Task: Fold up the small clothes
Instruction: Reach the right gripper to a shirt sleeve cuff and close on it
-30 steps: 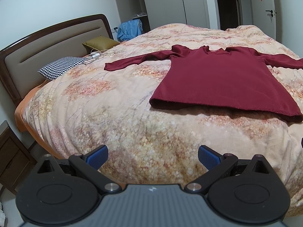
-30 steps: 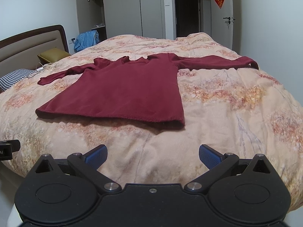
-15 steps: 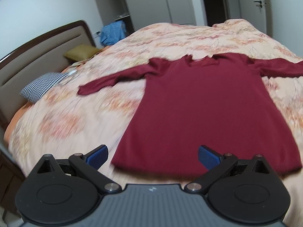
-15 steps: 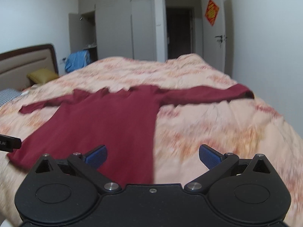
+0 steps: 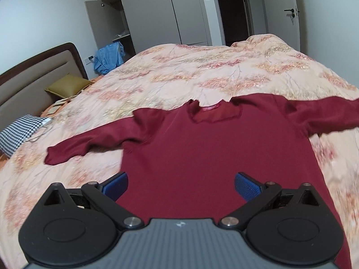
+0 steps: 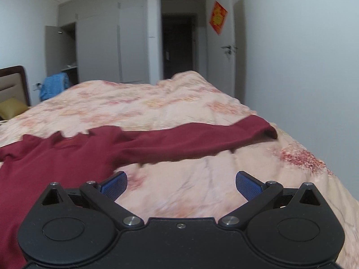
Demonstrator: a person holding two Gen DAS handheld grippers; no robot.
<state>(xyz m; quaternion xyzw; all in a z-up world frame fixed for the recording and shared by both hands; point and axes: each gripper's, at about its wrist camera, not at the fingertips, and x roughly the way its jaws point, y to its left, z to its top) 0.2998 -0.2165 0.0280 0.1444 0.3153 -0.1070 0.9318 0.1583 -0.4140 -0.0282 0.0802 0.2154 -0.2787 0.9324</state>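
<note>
Now advanced from the bed edge, left gripper [image 5: 180, 185] over the spread maroon sweater [image 5: 202, 148] at centre frame, right gripper [image 6: 180, 185] beside its lower-left body, both wide open, empty, folding unstarted.

Both wrist views looked forward along their own claws, low and close over the bed [image 5: 224, 71], toward the wardrobe [image 5: 157, 11] and the doorway [image 6: 179, 44] at the far wall. The left claw [image 5: 180, 185] filled the lower frame above the body of the red sweater [image 5: 202, 152]. The right claw [image 6: 181, 183] sat over the bedspread, the sweater at lower left. Both shared neckline, wardrobe and doorway.
</note>
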